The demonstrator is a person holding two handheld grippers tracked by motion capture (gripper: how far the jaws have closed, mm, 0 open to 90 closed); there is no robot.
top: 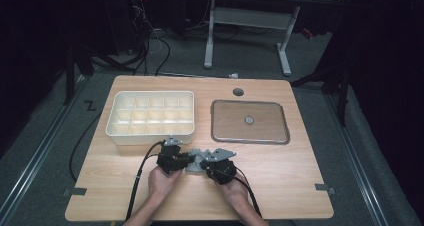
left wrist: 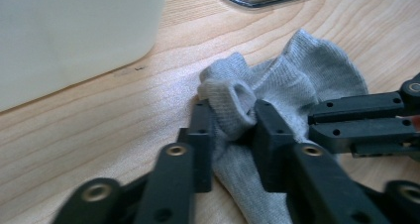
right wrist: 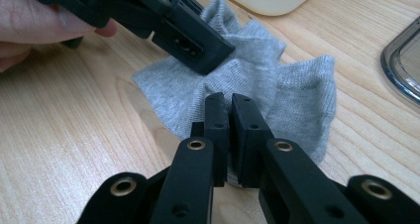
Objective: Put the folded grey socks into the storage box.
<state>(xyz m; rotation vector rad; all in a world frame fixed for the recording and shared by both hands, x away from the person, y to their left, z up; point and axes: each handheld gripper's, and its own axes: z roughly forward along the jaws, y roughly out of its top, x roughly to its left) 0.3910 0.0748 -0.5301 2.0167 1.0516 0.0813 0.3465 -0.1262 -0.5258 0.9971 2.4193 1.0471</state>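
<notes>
1. Near the front edge of the table [top: 280,196], between the two hands, lies a grey sock [top: 196,162], just in front of the cream compartment box [top: 150,117] and left-front of the clear tray [top: 250,122].
2. Left gripper [left wrist: 233,117]: jaws clamped on a bunched fold of the sock [left wrist: 292,80], at what looks like the cuff end; fabric puckers up between them.
3. Right gripper [right wrist: 230,102]: jaws pressed nearly together on the near edge of the sock [right wrist: 292,97], thin cloth pinched between them.
4. Key relation: the grippers face each other across the sock, left on its left end, right on its right end, so its long axis runs roughly left-right between them. Both equally near; neither has to reach.
5. Sock is crumpled and resting on the wood, not lifted as far as I can tell.
6. Judgement: next move turns on that axis. Pulling apart along it would flatten the sock; bringing one end over the other would fold it.
7. Risk: the right pinch is shallow, so cloth may slip out under tension.
</notes>
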